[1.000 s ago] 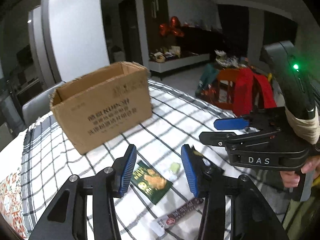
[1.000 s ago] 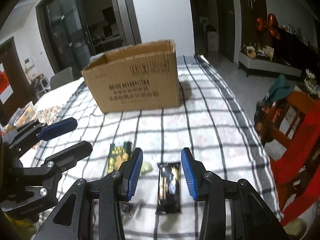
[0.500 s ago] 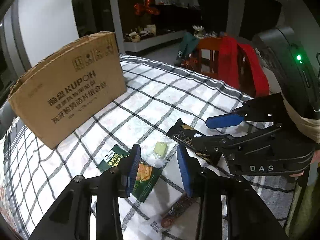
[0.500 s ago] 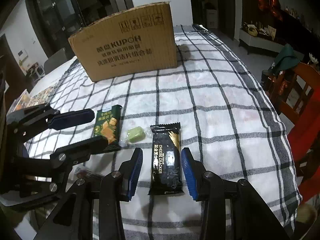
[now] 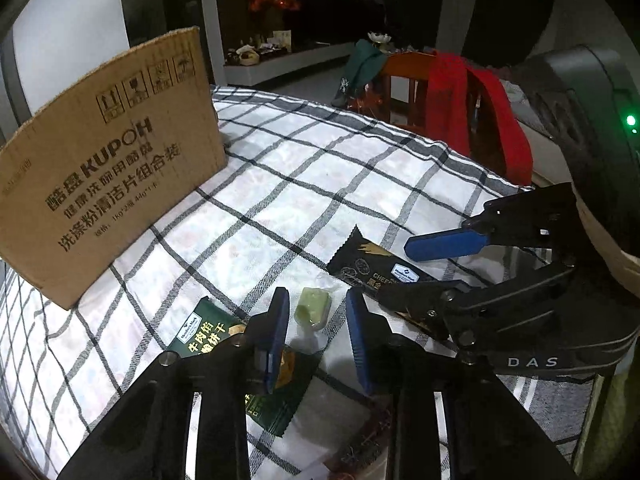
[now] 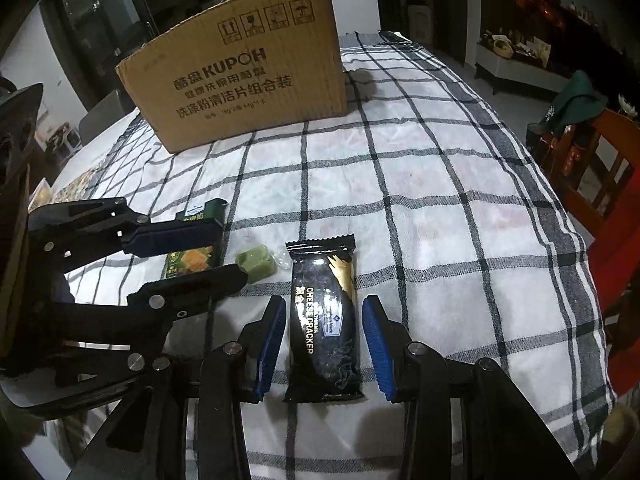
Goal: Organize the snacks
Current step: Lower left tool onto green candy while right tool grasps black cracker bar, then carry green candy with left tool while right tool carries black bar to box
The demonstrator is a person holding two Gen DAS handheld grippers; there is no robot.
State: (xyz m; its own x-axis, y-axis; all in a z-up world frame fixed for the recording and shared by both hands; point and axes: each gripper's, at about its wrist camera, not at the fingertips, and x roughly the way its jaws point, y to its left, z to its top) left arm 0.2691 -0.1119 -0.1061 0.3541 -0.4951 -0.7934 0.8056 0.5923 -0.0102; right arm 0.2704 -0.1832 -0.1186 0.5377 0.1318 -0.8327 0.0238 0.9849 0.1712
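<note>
Green wrapped candy (image 5: 313, 309) is being straddled by the left gripper (image 5: 316, 316), jaws closing, pads not yet touching it. Black cheese cracker pack (image 6: 323, 320) is being bracketed by the right gripper (image 6: 325, 344), unclenched, on the checked tablecloth (image 6: 440, 208). Cardboard box (image 6: 244, 72) is standing far behind.

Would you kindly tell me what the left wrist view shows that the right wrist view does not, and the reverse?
Only the left wrist view shows a dark reddish snack strip on the cloth by the bottom edge, and the green packet's lower end. Only the right wrist view shows the whole black cheese cracker pack between the right claw's pads, untouched. Both share the cardboard box, checked tablecloth, green packet and pale green candy, on which the left claw is closing.
</note>
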